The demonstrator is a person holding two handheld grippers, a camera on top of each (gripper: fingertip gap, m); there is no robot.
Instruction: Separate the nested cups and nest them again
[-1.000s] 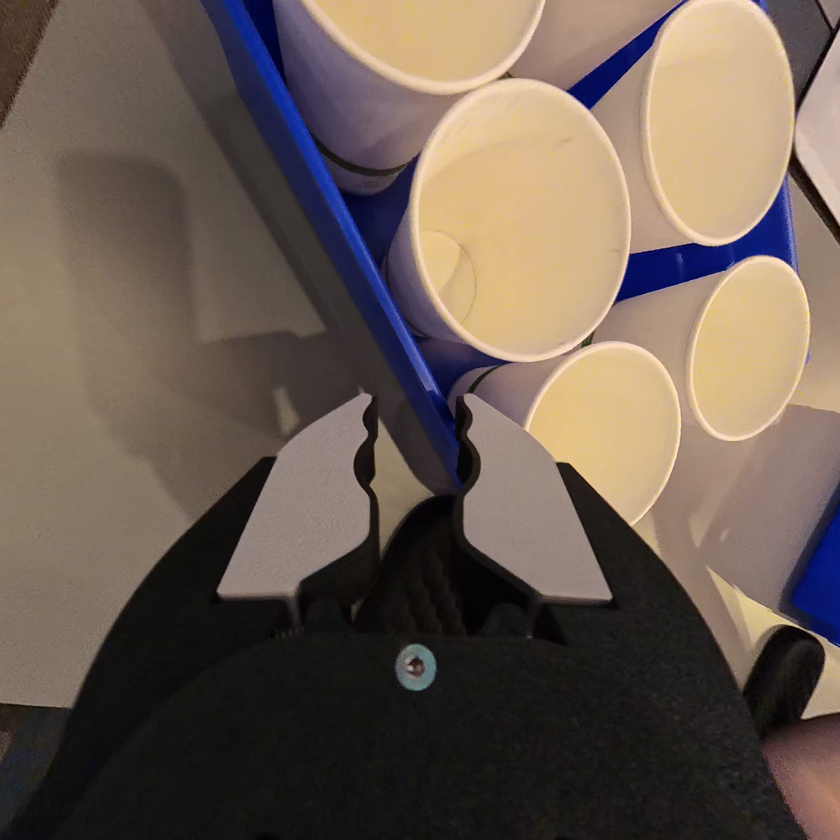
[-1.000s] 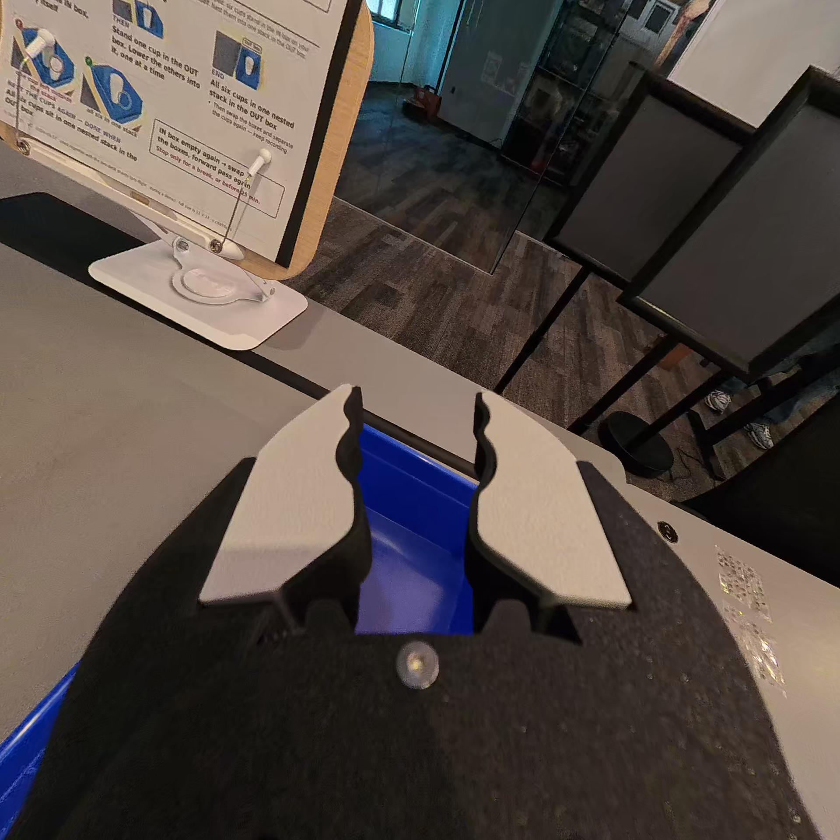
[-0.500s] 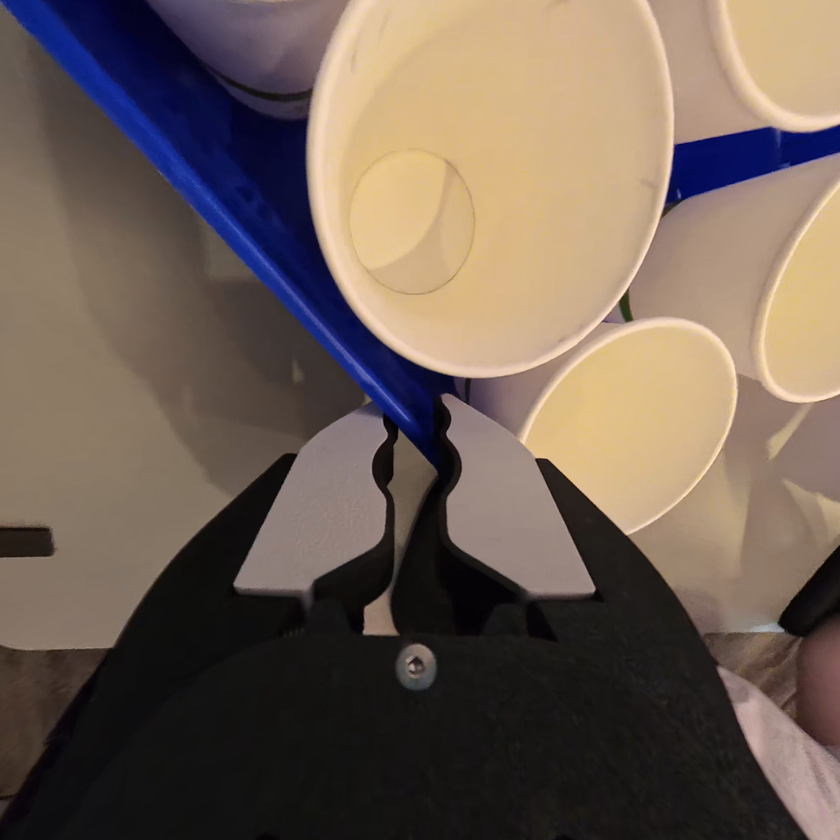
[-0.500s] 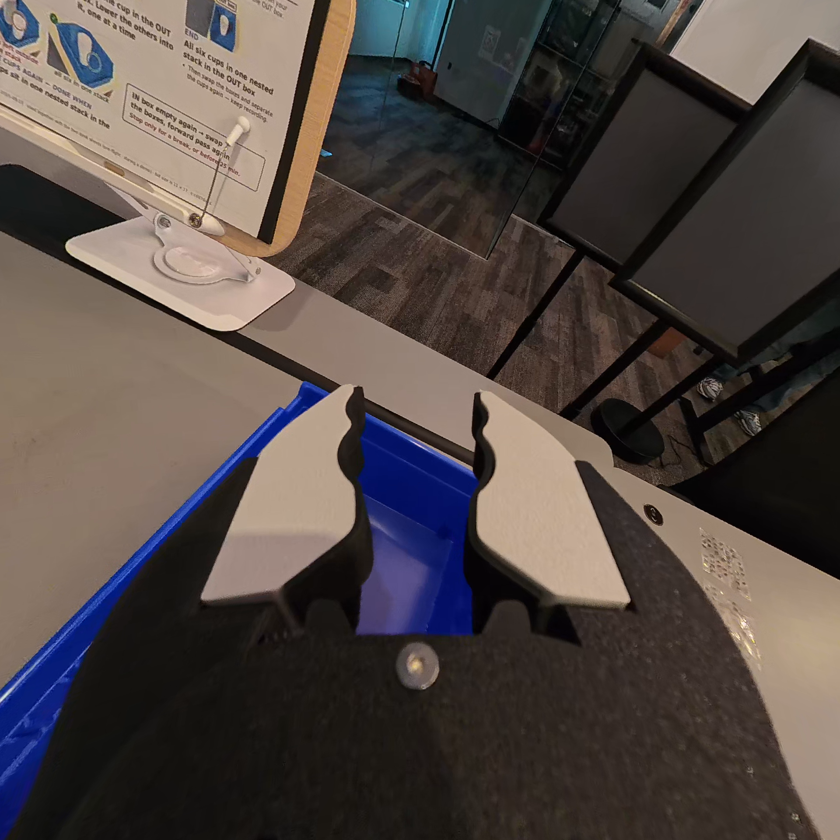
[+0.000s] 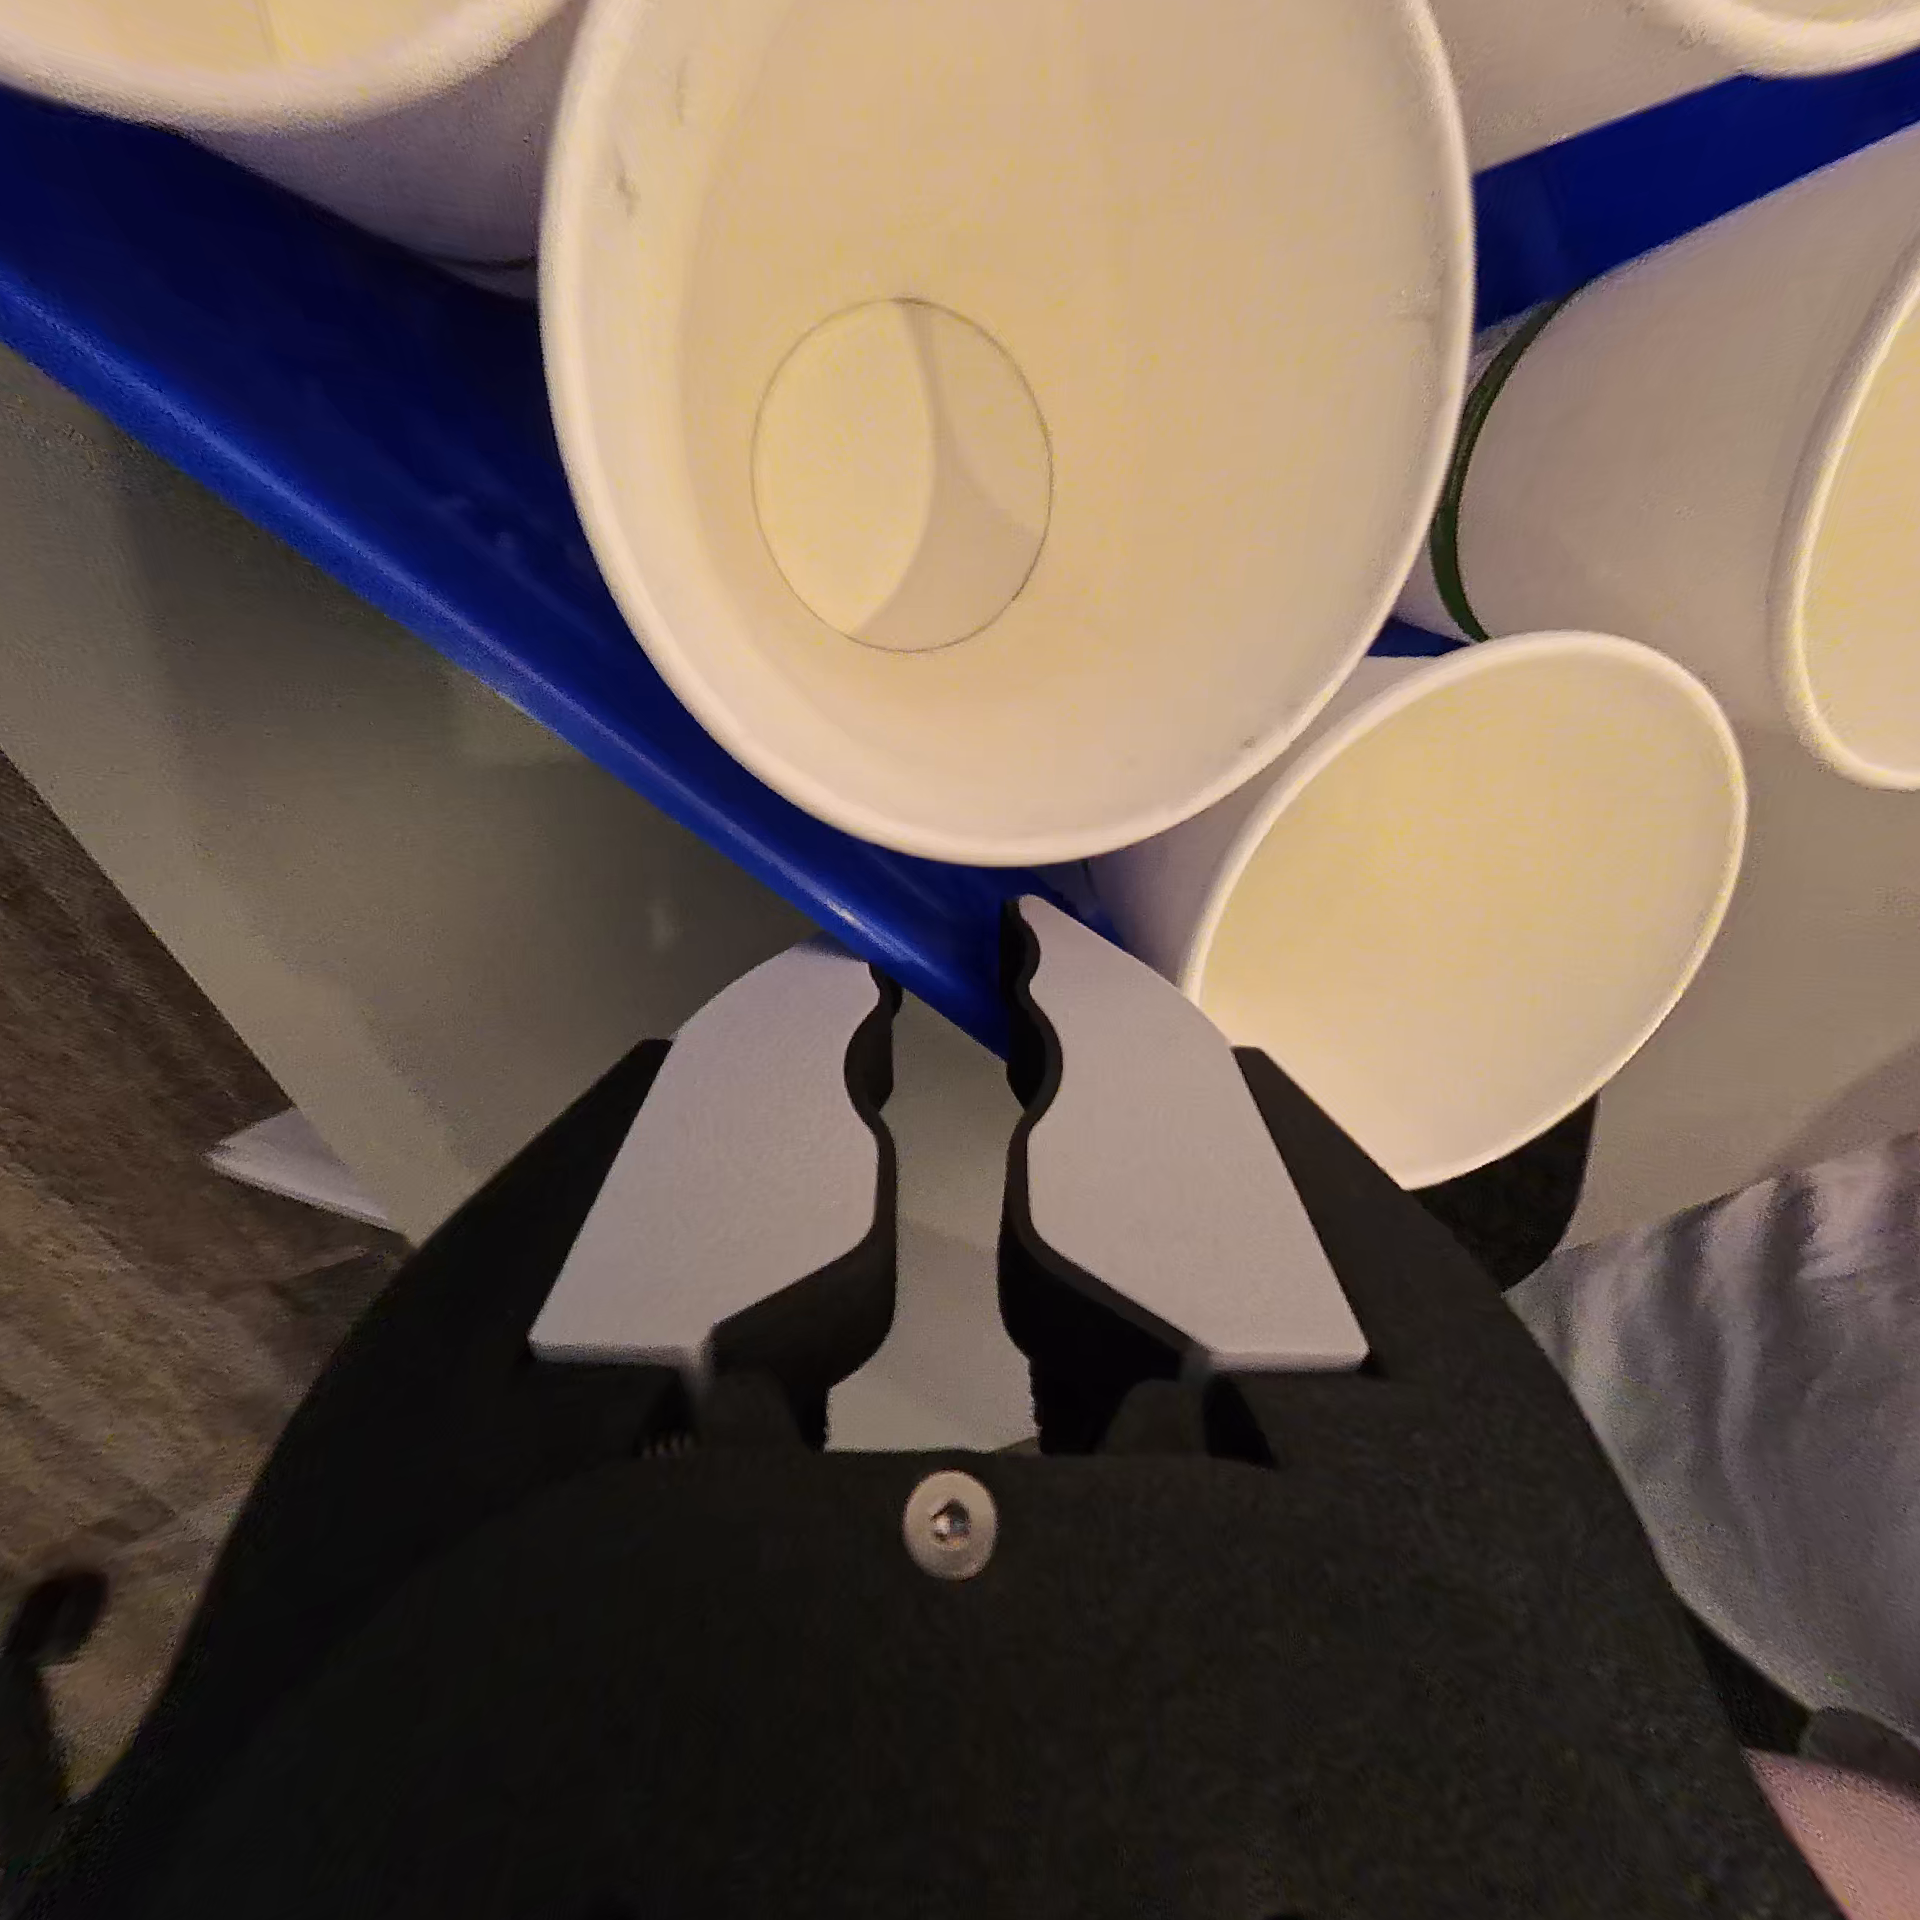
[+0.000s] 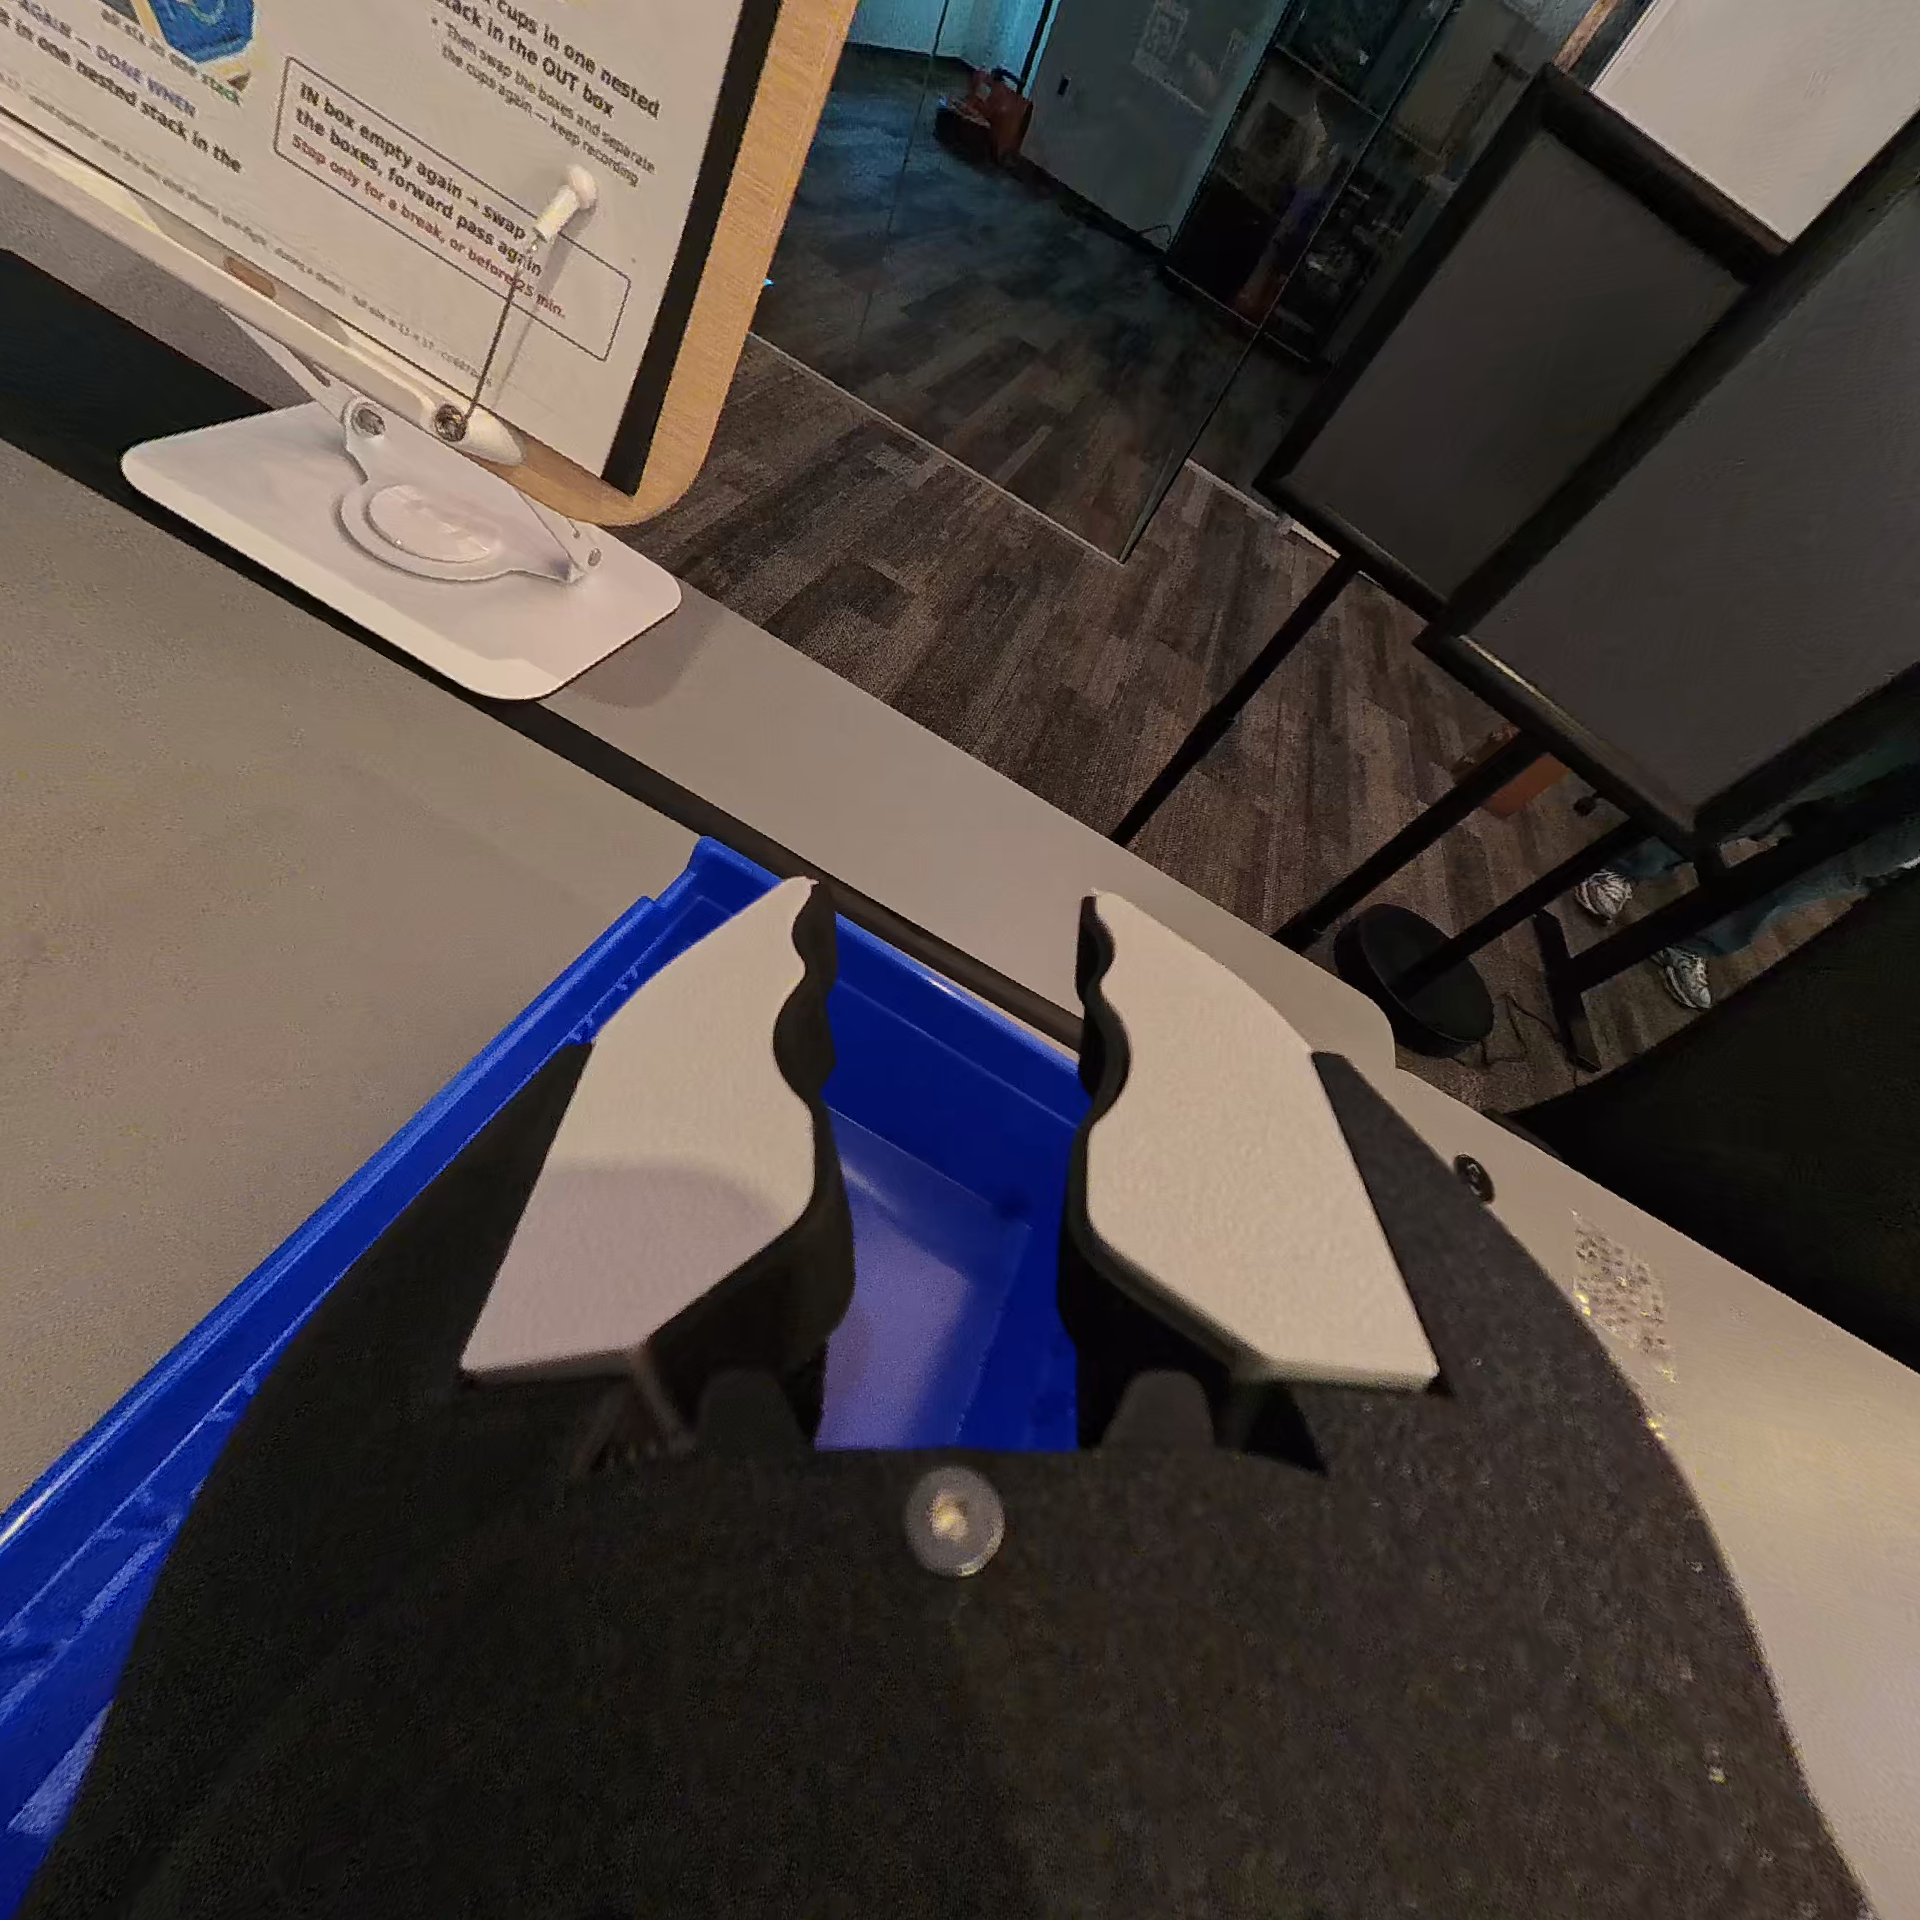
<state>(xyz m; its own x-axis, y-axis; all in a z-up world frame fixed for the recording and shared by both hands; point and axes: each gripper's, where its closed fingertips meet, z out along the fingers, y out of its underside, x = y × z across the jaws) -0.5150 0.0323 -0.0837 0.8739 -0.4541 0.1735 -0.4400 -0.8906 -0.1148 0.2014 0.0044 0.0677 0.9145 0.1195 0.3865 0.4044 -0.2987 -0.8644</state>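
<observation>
Holding white cups (image 5: 997,416), blue bin (image 5: 312,436); second bin (image 6: 935,1195) empty

A printed instruction sheet (image 6: 436,156) with black and red lettering stands on a white stand (image 6: 416,551).

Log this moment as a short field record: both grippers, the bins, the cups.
left gripper: fingers straddle the wall of the blue bin that holds the cups; whether they pinch it is unclear
right gripper: open, holding nothing, above the other blue bin
paper cups: white, loose in the bin, none nested in view
other bin contents: nothing in the part shown
</observation>
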